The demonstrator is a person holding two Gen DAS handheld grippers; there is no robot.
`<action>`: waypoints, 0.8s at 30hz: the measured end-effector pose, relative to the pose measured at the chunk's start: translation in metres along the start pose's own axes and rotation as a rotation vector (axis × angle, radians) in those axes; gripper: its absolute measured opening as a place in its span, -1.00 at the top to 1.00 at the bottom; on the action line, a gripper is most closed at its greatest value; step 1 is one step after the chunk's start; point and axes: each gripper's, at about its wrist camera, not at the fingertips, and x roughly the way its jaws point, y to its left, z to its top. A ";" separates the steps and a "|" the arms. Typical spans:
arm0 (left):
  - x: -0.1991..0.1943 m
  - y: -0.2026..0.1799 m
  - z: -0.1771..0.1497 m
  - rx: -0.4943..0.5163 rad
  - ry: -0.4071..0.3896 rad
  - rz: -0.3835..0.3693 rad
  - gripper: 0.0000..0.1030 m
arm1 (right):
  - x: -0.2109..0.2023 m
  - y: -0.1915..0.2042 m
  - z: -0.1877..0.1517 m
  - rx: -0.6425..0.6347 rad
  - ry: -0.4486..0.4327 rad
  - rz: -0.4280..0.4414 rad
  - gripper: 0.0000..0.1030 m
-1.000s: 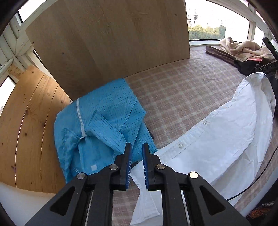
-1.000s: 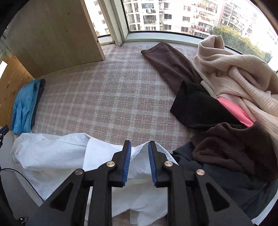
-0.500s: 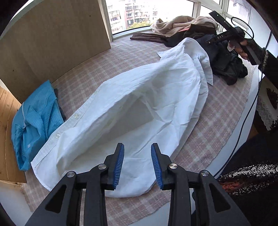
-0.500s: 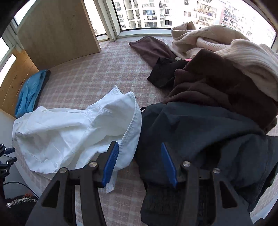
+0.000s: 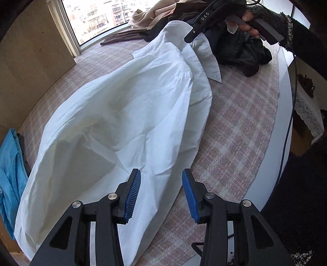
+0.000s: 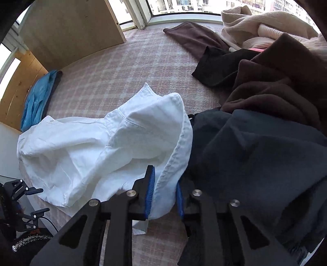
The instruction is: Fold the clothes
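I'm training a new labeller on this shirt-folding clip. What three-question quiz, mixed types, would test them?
1. True or false: the left gripper is shut on the shirt.
2. What lies between the right gripper's fingers: A) blue garment B) shirt edge C) beige sweater?
3. Fill in: the cloth under the shirt has a ____ pattern.

Key: 1 false, it is open above the shirt; 2 B; 3 plaid.

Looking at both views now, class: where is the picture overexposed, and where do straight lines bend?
Left wrist view: the window is blown out and the table edge curves. Right wrist view: the window glares white and the wooden board bows.
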 end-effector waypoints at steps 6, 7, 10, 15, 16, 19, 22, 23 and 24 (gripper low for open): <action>0.000 0.030 0.001 -0.062 0.047 -0.008 0.98 | -0.040 -0.002 -0.003 -0.003 -0.060 0.085 0.89; -0.008 0.037 0.001 -0.069 0.035 -0.002 0.98 | -0.051 -0.002 -0.005 -0.006 -0.073 0.121 0.90; -0.034 0.059 -0.001 -0.093 0.001 0.050 0.98 | -0.083 -0.005 -0.011 -0.004 -0.105 0.247 0.91; -0.070 0.087 -0.006 -0.111 -0.047 0.125 0.98 | -0.122 -0.008 -0.027 -0.002 -0.141 0.417 0.91; -0.073 0.091 -0.009 -0.118 -0.051 0.129 0.98 | -0.120 -0.007 -0.032 -0.019 -0.130 0.372 0.91; -0.069 0.089 -0.016 -0.119 -0.045 0.088 0.95 | -0.106 -0.011 -0.042 -0.036 -0.086 0.223 0.91; -0.053 0.060 -0.020 -0.055 -0.014 0.037 0.74 | -0.074 -0.024 -0.041 0.009 -0.024 0.065 0.91; -0.048 0.050 -0.023 -0.037 -0.006 0.022 0.59 | -0.067 -0.022 -0.039 -0.006 -0.016 0.038 0.91; -0.047 0.043 -0.026 -0.040 -0.002 0.017 0.51 | -0.061 -0.019 -0.037 -0.021 -0.009 0.012 0.91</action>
